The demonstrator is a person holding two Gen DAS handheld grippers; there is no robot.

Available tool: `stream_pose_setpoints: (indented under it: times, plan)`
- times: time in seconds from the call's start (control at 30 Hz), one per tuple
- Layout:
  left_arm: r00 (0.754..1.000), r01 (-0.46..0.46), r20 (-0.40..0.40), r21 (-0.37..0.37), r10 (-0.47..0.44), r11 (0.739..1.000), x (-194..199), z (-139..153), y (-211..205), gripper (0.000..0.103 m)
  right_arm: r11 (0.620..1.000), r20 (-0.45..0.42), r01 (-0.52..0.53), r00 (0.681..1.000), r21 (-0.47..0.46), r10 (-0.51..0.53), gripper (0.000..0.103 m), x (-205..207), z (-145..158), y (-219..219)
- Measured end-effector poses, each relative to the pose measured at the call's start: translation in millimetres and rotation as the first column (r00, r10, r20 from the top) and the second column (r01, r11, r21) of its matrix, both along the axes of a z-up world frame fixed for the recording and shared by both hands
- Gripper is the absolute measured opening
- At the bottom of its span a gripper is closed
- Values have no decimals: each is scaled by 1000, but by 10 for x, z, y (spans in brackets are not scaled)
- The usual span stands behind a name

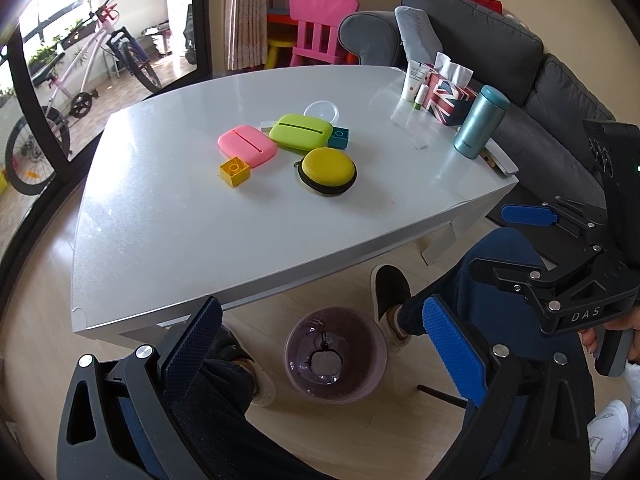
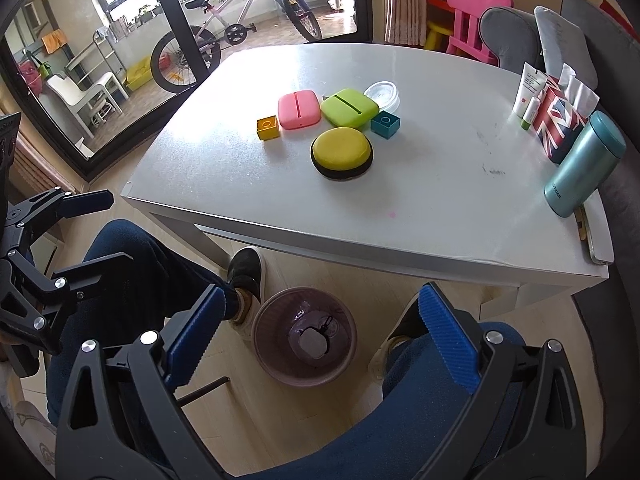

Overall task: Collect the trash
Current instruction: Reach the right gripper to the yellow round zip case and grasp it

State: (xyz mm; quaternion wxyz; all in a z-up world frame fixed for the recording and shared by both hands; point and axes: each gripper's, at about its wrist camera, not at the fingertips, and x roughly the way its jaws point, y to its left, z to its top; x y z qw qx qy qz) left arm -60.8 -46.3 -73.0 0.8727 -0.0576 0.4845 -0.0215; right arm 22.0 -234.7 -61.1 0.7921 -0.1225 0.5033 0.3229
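My left claw [image 1: 322,350] hangs wide apart and empty directly above the purple bin [image 1: 335,354] on the floor, just off the bench [image 1: 168,220] edge, between my feet.

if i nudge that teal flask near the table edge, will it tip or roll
Probably tips easily: the teal flask is tall and narrow and stands upright. Its smooth round body would likely roll once down. It stands close to the table edge beside the flag tissue box, so it could fall off.

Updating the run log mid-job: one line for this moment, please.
left gripper: open, empty | right gripper: open, empty | both above bin on floor | bin: holds one item | table: untouched
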Motion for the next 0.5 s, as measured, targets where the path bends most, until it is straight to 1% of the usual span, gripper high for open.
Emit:
stream_pose_setpoints:
  times: [0.33, 0.5]
  plan:
    - [999, -47, 24, 19, 47, 999, 124, 71, 221, 96, 999, 7, -40, 999, -14, 40, 96, 313, -58, 313]
    - [997, -69, 39, 18, 69, 997, 161, 91, 327, 96, 996, 5, -74, 997, -41, 74, 96, 527, -147, 519]
